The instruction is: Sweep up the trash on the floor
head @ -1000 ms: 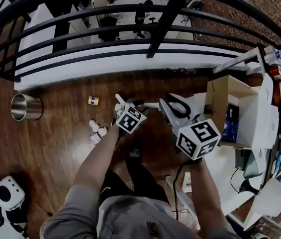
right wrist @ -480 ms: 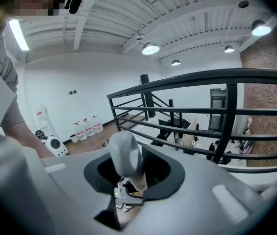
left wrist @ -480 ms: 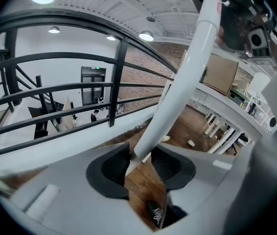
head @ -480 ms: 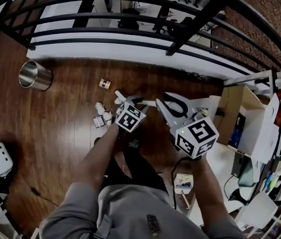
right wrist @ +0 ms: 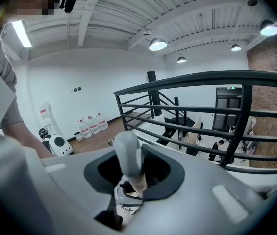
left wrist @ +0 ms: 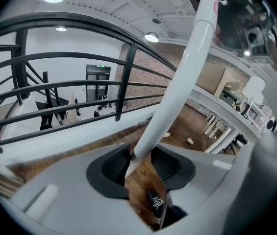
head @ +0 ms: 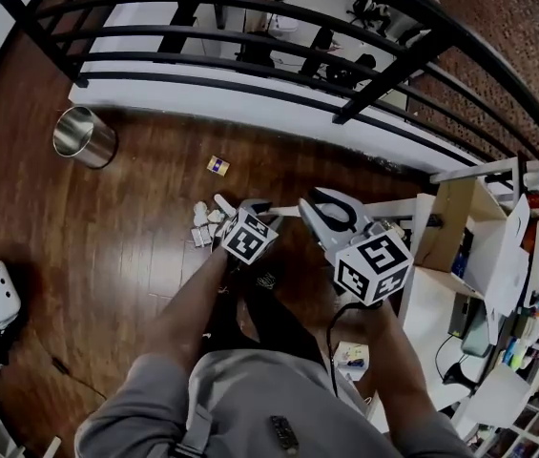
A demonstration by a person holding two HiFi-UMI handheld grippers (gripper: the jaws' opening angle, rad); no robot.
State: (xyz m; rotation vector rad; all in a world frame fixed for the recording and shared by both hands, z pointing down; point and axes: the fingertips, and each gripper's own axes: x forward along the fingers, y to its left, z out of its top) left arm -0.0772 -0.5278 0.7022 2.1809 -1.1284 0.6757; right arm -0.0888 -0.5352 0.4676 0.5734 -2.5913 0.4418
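1. Both claws are on one tool. The left gripper (left wrist: 139, 163) is clamped on the lower run of the white handle (left wrist: 177, 82), with the pole slanting up and away toward 1 o'clock in its own view.
2. The right gripper (right wrist: 131, 173) is closed round the handle's rounded top end, which stands up between its pads. Below it I see a dark shape with pale bits, and I can't tell what that is.
3. Looking at the head view, the trash pile (head: 207, 222) of crumpled white scraps sits on the wooden floor (head: 107, 256), just beside the left gripper at its 10 o'clock.
4. A small yellow-and-blue box (head: 217, 165) lies apart from the pile, at 12 o'clock from it and nearer the black railing (head: 250, 36).
5. The metal bin (head: 85, 136) stands well apart at 10 o'clock from the pile, and I see no scraps in its open mouth (the angle doesn't help).
6. My read on progress is that we're early. The scraps are loosely bunched, which is something, but all of it is on the boards.
7. I judge there's plenty left: pull the stray box in with the pile, gather the lot, and get it off the floor. No dustpan shows clearly.
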